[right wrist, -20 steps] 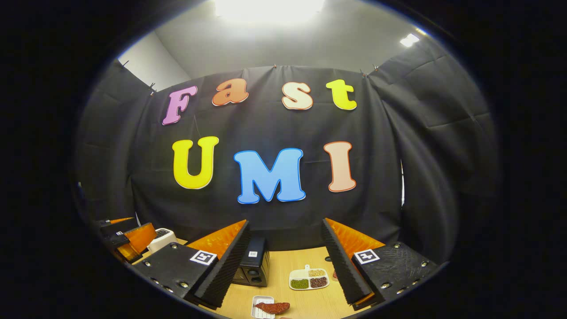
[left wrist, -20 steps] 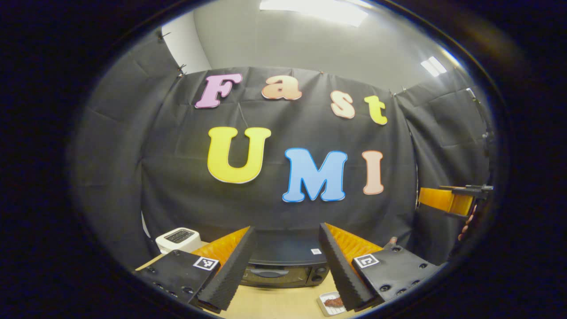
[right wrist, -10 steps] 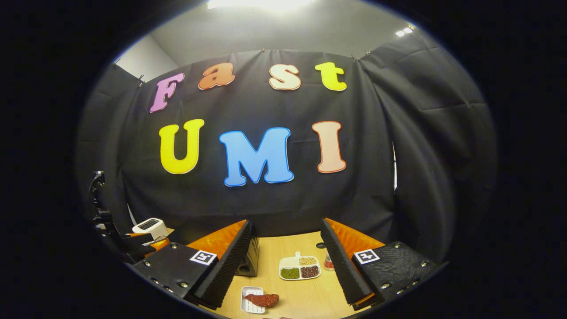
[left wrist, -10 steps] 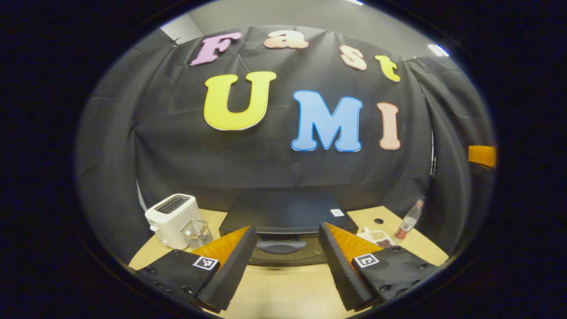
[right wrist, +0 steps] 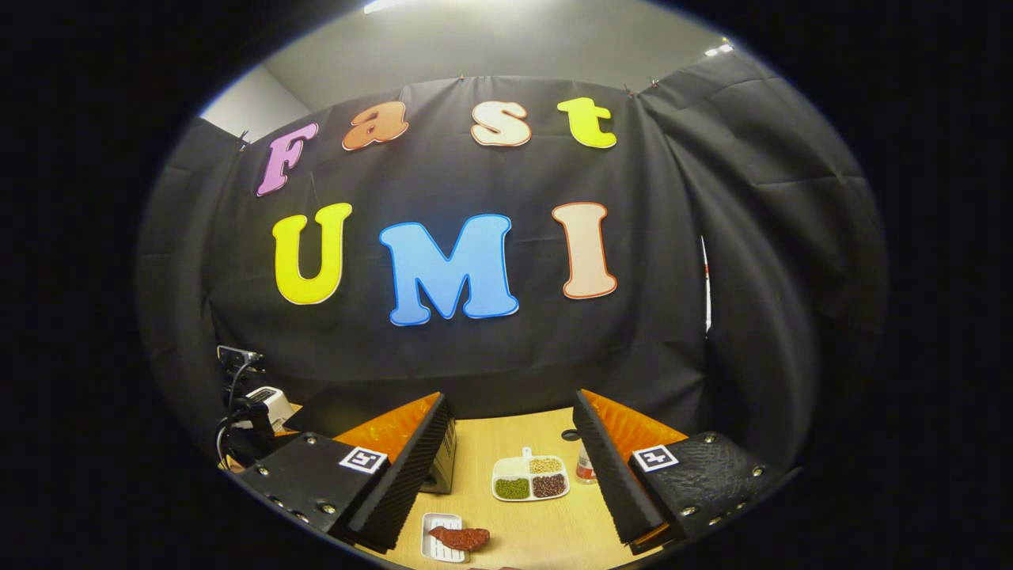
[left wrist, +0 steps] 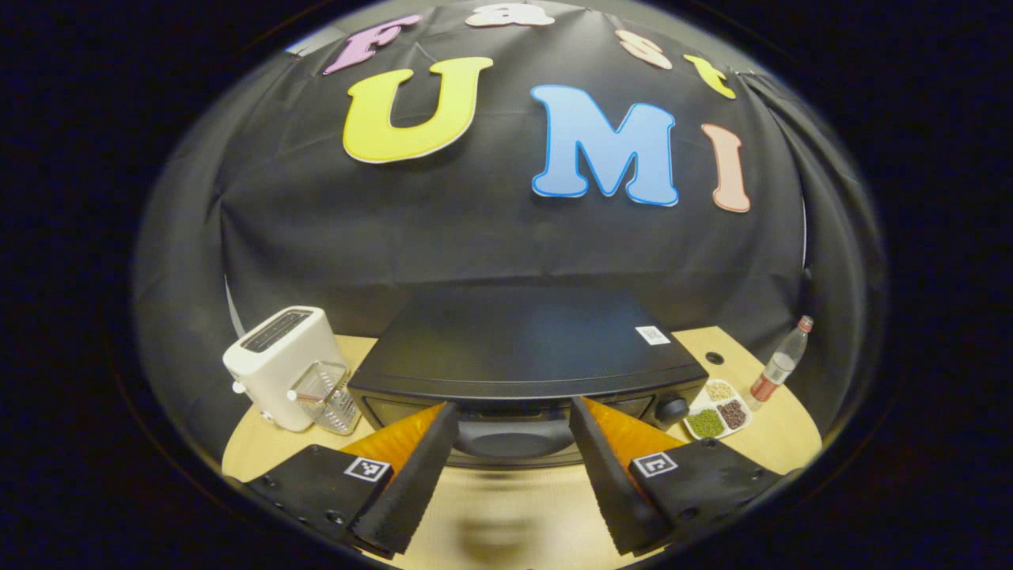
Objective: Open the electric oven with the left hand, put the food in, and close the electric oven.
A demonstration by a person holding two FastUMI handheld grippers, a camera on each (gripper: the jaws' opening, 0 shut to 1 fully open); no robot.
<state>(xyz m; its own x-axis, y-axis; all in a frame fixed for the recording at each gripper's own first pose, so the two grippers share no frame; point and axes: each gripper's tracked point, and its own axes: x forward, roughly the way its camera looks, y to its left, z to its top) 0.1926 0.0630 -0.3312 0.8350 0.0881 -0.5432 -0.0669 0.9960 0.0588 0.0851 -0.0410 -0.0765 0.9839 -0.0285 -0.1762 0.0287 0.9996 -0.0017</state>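
Left gripper (left wrist: 513, 467) spread wide at lower centre, facing closed electric oven (left wrist: 526, 356) handle (left wrist: 510, 437); right gripper (right wrist: 510, 467) spread wide above food (right wrist: 459, 538).

Right gripper (right wrist: 510, 467) — fingers spread apart above the wooden table (right wrist: 506, 451). Between them: a divided dish (right wrist: 530, 480) of beans; nearer, food (right wrist: 460, 538) on a small tray (right wrist: 440, 526).

Both grippers hover with fingers spread wide and nothing between them, the left gripper (left wrist: 513, 475) tipped downward, the right gripper (right wrist: 513, 475) held level.
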